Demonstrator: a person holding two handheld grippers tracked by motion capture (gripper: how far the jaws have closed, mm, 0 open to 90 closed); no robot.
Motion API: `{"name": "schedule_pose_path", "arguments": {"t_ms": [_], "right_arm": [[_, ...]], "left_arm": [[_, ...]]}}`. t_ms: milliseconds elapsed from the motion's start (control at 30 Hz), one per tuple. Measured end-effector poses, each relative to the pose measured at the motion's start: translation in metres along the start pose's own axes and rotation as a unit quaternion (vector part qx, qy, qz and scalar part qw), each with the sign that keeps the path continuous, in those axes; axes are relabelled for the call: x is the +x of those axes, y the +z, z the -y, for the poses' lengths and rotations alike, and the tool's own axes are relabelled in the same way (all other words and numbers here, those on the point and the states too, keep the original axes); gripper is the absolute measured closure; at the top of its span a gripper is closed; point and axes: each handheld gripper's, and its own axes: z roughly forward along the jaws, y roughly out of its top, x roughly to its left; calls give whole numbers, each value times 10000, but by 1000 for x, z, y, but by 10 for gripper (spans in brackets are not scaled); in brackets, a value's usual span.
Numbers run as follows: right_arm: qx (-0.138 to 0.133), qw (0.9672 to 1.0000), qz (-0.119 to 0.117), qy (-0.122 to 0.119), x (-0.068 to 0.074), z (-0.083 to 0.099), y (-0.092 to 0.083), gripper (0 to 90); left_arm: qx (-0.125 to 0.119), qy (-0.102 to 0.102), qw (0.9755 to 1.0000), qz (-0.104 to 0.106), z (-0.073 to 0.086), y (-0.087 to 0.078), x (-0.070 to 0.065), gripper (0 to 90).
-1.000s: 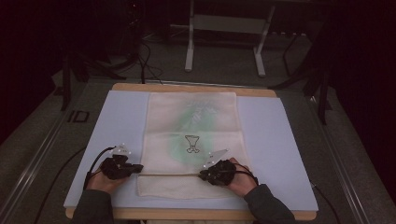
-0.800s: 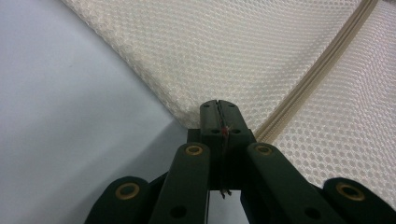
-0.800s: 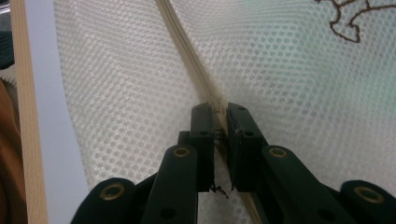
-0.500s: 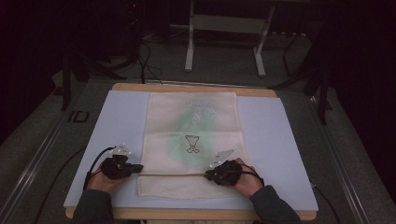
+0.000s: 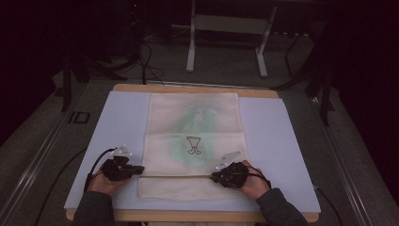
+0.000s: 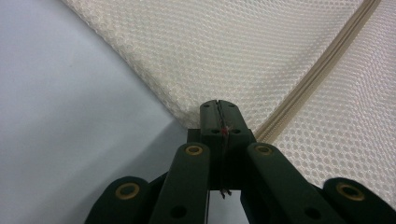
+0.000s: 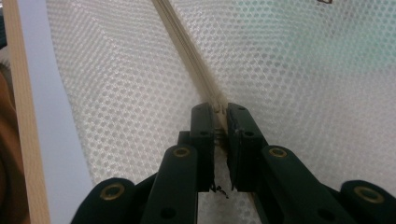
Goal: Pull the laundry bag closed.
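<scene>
A cream mesh bag (image 5: 193, 117) lies flat on the pale blue mat (image 5: 122, 117), with something green inside and a small dark drawing (image 5: 193, 144) showing through. A zipper (image 5: 174, 176) runs across its near part. My left gripper (image 5: 139, 169) is shut on the bag's left edge at the zipper's end; the left gripper view shows the jaws (image 6: 218, 109) pinching the mesh (image 6: 233, 56) beside the zipper (image 6: 317, 70). My right gripper (image 5: 214, 176) is shut on the zipper, and in the right gripper view its jaws (image 7: 220, 112) clamp the zipper line (image 7: 187, 46).
The mat covers a wooden table whose edge (image 5: 197, 216) runs along the front. Metal stand legs (image 5: 190, 52) and cables (image 5: 146, 61) sit on the dark floor beyond the table. A hand and sleeve hold each gripper at the near edge.
My right gripper has slid a little to the right along the zipper. The left gripper has stayed where it was.
</scene>
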Motion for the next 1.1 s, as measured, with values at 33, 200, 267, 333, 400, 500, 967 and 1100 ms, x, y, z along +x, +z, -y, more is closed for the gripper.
{"name": "schedule_pose_path", "arguments": {"t_ms": [33,200,267,333,400,500,967,1100], "right_arm": [[-8,10000,-5,4,0,0,0,823],[26,10000,3,29,-3,4,-3,823],[24,10000,6,55,-3,5,-4,823],[12,10000,5,67,-4,7,-5,823],[9,10000,4,85,-5,8,-6,823],[16,10000,12,89,-5,9,-7,823],[11,9997,80,214,-10,20,-16,823],[-1,9997,102,234,-11,23,-18,823]], "left_arm": [[0,0,10000,0,0,0,0,898],[7,-3,10000,-3,0,0,0,898],[0,5,10000,-7,0,0,0,898],[3,-3,10000,-3,0,0,0,898],[0,2,10000,-5,0,0,0,898],[6,-7,10000,-1,0,0,0,898],[0,-12,10000,6,0,0,0,898],[-2,-11,10000,-4,0,0,0,898]]}}
